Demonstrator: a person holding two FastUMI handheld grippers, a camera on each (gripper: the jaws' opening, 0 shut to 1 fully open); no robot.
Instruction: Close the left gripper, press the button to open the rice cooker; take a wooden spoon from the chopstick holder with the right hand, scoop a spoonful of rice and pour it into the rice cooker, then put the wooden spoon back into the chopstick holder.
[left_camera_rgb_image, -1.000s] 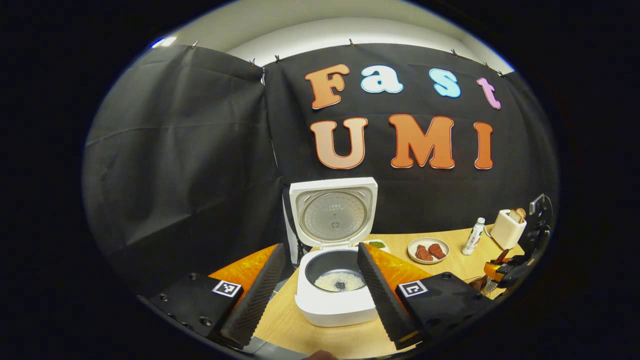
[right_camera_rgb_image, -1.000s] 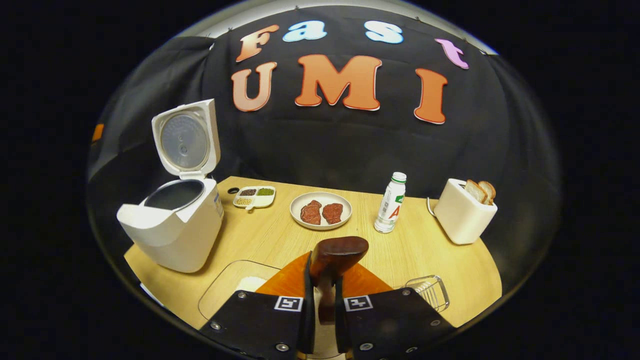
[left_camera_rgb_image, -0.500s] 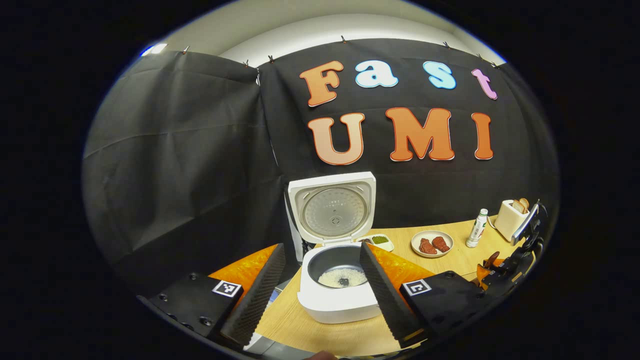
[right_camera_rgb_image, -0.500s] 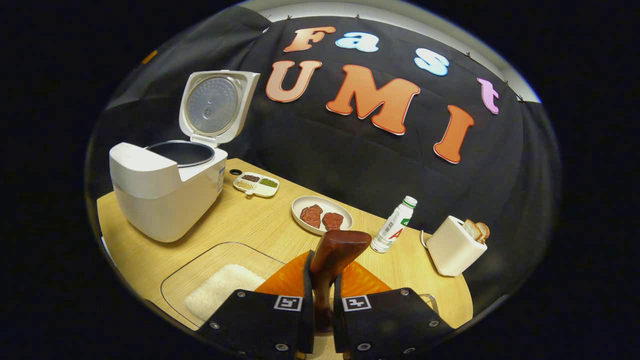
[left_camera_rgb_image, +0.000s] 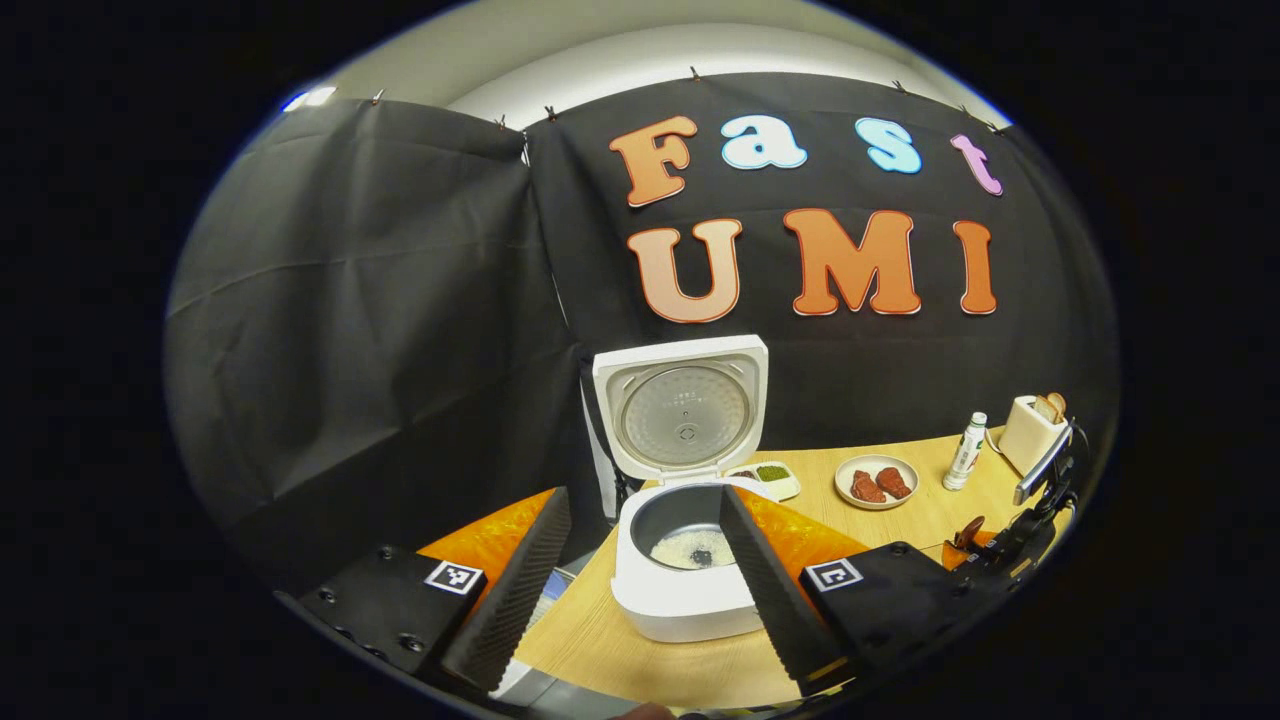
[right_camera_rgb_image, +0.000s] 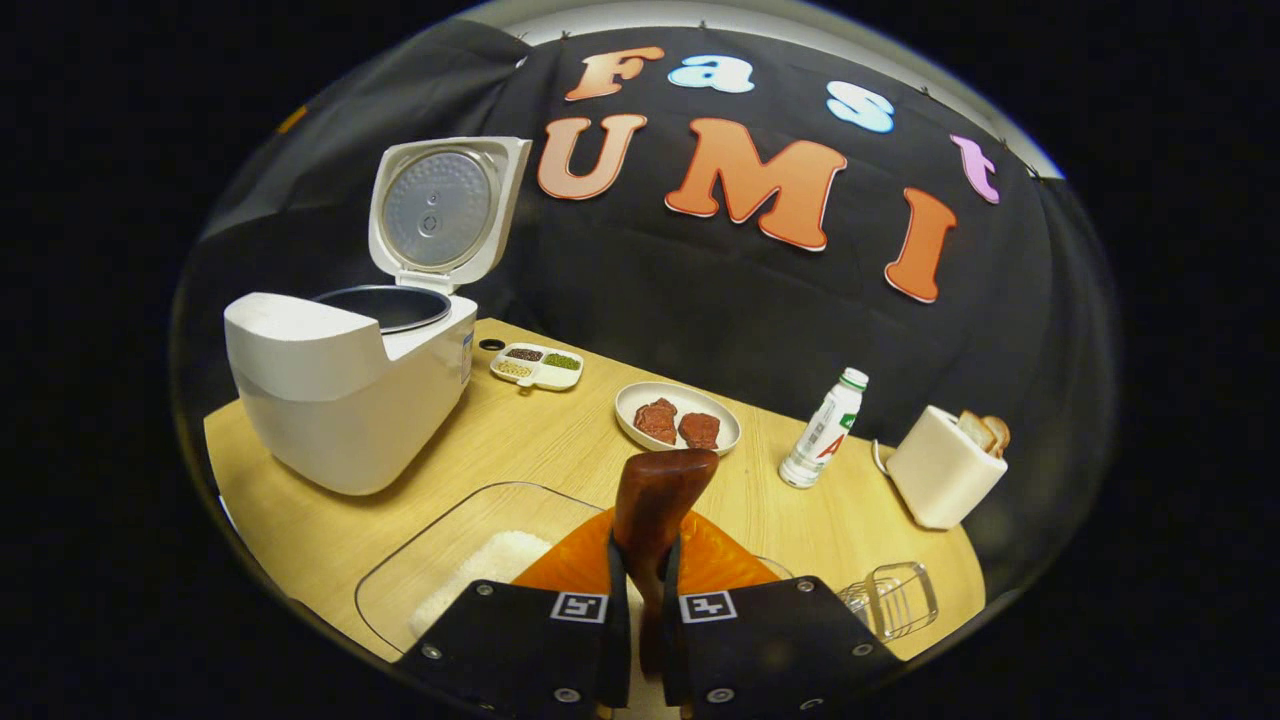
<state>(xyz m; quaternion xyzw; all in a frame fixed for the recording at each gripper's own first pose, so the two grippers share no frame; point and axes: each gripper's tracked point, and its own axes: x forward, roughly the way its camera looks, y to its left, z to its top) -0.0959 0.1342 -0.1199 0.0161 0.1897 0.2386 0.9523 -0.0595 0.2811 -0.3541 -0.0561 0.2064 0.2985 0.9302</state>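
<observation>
The wooden spoon (right_camera_rgb_image: 655, 500) is standing clamped in the right gripper (right_camera_rgb_image: 640, 600) jaws, handle hidden, above the rice container (right_camera_rgb_image: 470, 560). The left gripper (left_camera_rgb_image: 635, 590) jaws are gaping wide, empty, framing the open rice cooker (left_camera_rgb_image: 685, 580) on the worktop (right_camera_rgb_image: 560, 450).

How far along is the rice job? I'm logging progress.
Done: the white rice cooker stands open, with rice in its dark inner pot. In hand: the right gripper clamps the brown wooden spoon. Left: returning it to the wire chopstick holder. The left gripper is open.
</observation>
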